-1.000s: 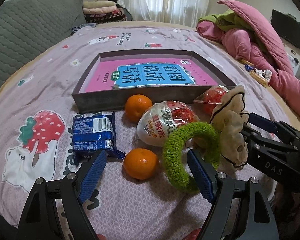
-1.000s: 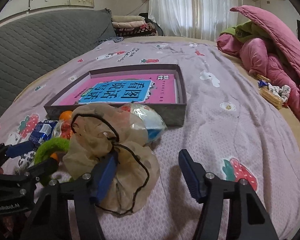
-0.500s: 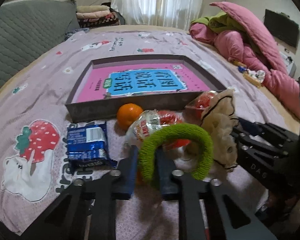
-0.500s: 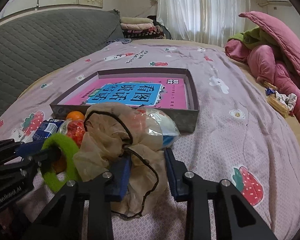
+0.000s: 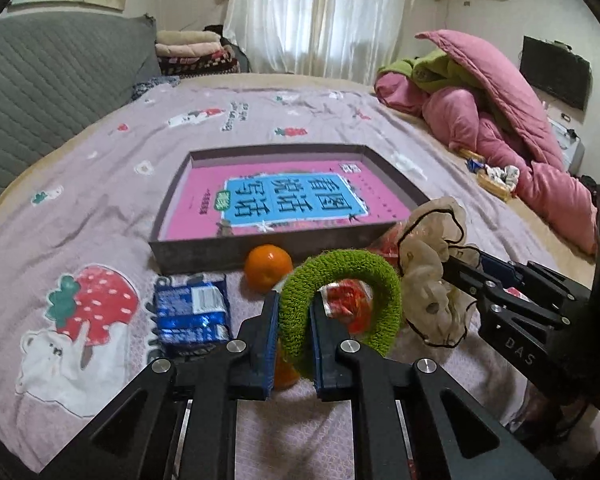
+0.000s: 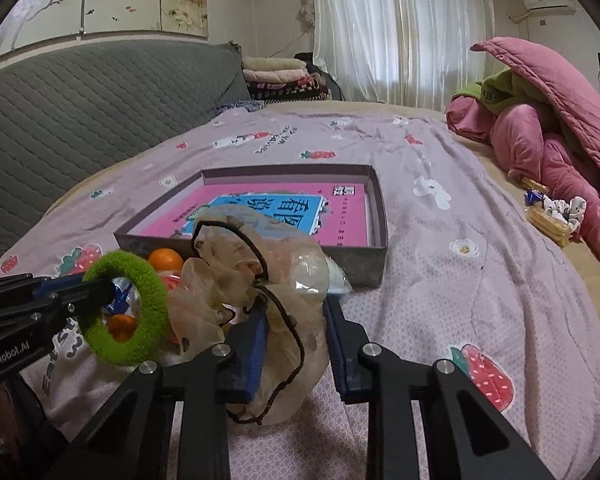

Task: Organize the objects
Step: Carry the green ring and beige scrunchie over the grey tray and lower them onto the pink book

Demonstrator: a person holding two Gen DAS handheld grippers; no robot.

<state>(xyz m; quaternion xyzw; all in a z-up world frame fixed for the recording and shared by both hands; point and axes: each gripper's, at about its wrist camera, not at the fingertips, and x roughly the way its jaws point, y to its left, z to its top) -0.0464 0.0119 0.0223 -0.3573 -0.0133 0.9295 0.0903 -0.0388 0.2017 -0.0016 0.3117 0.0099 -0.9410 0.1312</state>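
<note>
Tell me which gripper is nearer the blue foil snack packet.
Left. The left gripper, shut on the fuzzy green ring, sits just right of the blue foil snack packet. The right gripper, shut on the beige gauze scrunchie, is farther right, beyond the ring.

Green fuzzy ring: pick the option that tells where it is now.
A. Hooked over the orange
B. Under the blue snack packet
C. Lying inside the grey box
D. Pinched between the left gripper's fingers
D: the left gripper has its fingers closed on one side of the green fuzzy ring, which stands up in front of the grey box.
</note>
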